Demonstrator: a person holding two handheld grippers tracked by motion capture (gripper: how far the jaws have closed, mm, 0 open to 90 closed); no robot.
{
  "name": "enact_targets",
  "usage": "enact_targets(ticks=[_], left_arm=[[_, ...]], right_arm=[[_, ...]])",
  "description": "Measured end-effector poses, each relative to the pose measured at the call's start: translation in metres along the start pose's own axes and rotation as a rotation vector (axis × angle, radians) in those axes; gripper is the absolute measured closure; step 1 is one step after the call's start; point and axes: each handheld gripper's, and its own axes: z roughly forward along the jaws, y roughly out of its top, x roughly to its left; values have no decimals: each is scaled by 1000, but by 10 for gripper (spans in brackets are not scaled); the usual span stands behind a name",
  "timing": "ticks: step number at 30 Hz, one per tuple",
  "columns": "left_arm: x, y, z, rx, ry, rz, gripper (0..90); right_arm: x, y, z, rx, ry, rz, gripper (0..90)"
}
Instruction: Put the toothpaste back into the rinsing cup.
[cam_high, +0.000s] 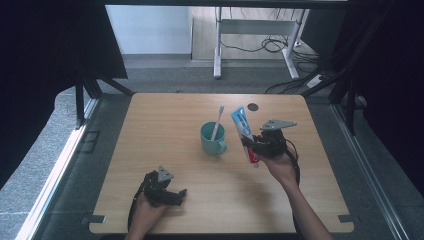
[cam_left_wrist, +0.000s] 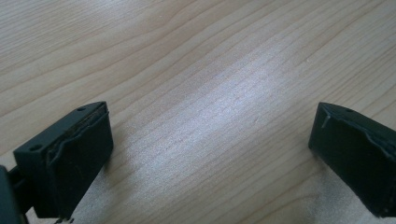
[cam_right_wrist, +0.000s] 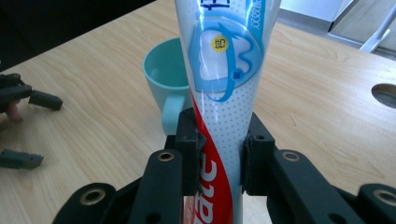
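right gripper (cam_right_wrist: 219, 158) pinches toothpaste tube (cam_right_wrist: 224, 84), cap end cut off, letters "ate" | cup (cam_high: 212, 139) at 9 o'clock | left gripper (cam_left_wrist: 210, 154) spread

Black hand-held gripper (cam_high: 256, 143) with grey triangular plate, trailing cable, screw-holed arms, bare forearms

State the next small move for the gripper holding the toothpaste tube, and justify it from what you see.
Probably carry the toothpaste tube a little to the left and over the teal mug, then lower it in. The right gripper is shut on the tube, which is off the table just beside the mug; a toothbrush already stands inside. The left gripper is open over bare table.
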Motion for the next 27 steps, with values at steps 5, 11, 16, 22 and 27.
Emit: enact_targets(ticks=[5,11,16,22,27], left_arm=[[0,0,0,0,0,0,0],[0,0,0,0,0,0,0],[0,0,0,0,0,-6,0],[0,0,0,0,0,-3,0],[0,0,0,-1,0,-4,0]], right_arm=[[0,4,3,-26,0,-3,729],[0,8,7,-42,-3,-11,729],[0,12,11,-53,0,-8,729],[-2,16,15,-70,4,-9,729],[-2,23,18,-89,10,-3,729]])
